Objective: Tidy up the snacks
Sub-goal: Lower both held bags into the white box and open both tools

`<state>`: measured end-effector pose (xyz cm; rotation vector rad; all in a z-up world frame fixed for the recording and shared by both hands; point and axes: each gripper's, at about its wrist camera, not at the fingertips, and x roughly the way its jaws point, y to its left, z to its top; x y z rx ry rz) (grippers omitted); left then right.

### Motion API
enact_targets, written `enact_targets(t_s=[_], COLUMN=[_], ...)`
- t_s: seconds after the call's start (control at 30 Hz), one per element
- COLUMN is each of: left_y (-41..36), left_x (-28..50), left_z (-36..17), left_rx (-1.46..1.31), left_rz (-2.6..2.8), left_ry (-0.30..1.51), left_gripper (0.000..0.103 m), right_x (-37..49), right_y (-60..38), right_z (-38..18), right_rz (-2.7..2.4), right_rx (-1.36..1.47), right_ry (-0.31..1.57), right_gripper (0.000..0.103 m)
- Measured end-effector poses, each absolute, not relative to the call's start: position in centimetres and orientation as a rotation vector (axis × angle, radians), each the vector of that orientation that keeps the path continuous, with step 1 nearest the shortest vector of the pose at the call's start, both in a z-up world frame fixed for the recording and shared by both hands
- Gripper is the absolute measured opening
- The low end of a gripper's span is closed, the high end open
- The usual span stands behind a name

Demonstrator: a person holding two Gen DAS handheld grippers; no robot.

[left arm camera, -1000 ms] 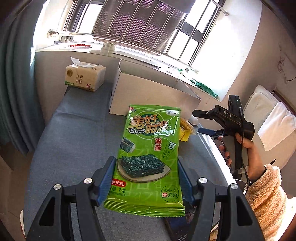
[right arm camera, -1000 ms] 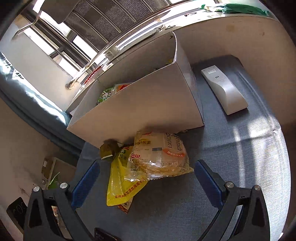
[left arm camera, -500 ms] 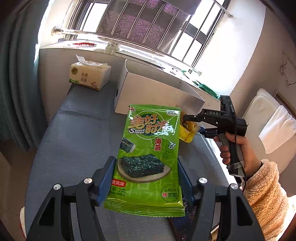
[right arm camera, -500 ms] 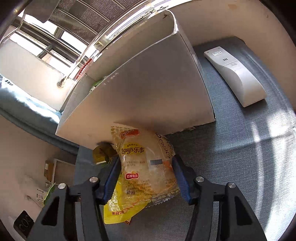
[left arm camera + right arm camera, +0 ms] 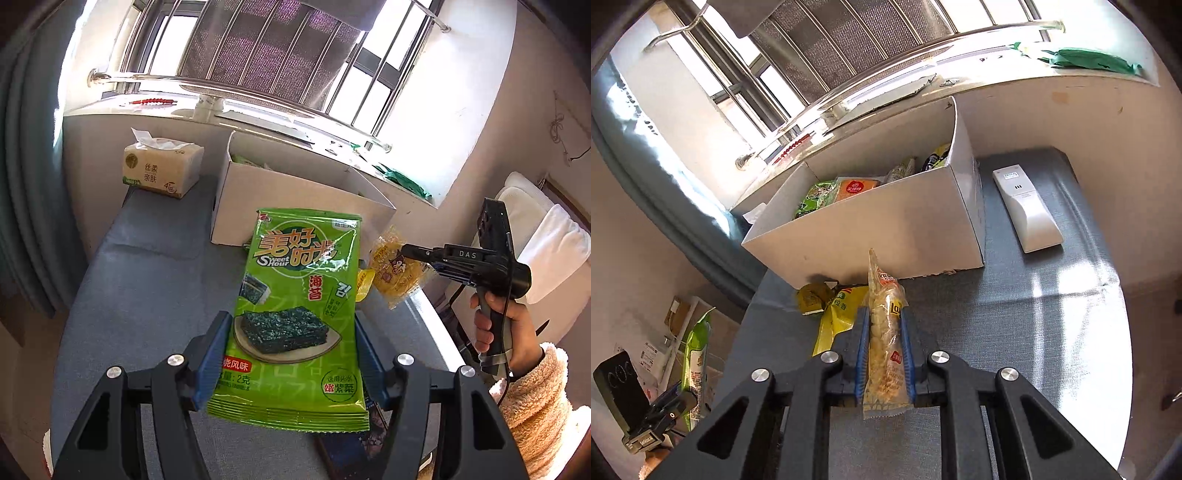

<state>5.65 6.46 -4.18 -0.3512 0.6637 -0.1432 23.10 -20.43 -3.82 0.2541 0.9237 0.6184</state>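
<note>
While my left gripper (image 5: 291,350) clamps one green seaweed packet (image 5: 299,310), my right gripper (image 5: 885,354) is squeezed onto one chip bag (image 5: 886,343), lifted before the white box (image 5: 886,229); two yellow packets (image 5: 834,317) lie on the grey table (image 5: 1015,332).

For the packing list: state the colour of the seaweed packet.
Bright green seaweed packet, with a dark seaweed picture; clearest in the left wrist view.
</note>
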Motion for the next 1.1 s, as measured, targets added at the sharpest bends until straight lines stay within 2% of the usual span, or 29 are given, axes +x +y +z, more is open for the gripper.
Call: enact_targets(t_s=[0.23,0.47,0.67,0.83,0.93,0.97,1.0,1.03,1.07,1.1], left_y=[5.6,5.2,5.6,5.6,5.8,5.9,6.2,6.5,6.8,7.1], left_x=[10.4,20.9,29.8,33.6,34.5,35.0,35.1,35.2,35.0,34.7], left_z=[0.6,5.3,4.3,2.3,1.7,1.4,1.1,0.8,0.7,0.7], left_rx=[-0.315,-0.320,-0.342,-0.311,-0.304,-0.306,-0.318,-0.330,-0.337,-0.335], left_rz=[-0.186,-0.177,-0.129,-0.093,-0.066,-0.056,-0.050,-0.048,-0.045,-0.046], left_ry=[0.593,0.548,0.613,0.669,0.683,0.696,0.714,0.731,0.724,0.714], left_gripper=[0.068,0.068,0.068,0.069,0.077,0.085,0.092,0.103,0.103,0.103], right_x=[22.0,26.3,33.0,37.1,38.4,38.7,38.9,39.1,39.1,39.1], right_y=[-21.2,-19.0,-16.1,-15.2,-14.9,-14.8,-14.8,-14.8,-14.8,-14.9], right_z=[2.0,6.9,6.3,4.2,3.4,3.3,3.2,3.1,3.2,3.3], right_rz=[0.661,0.666,0.590,0.559,0.545,0.546,0.537,0.526,0.523,0.529], right_rx=[0.246,0.241,0.185,0.177,0.166,0.168,0.169,0.169,0.172,0.184], right_ry=[0.791,0.698,0.743,0.808,0.821,0.821,0.823,0.818,0.808,0.799], right_gripper=[0.017,0.017,0.017,0.017,0.017,0.018,0.022,0.032,0.071,0.103])
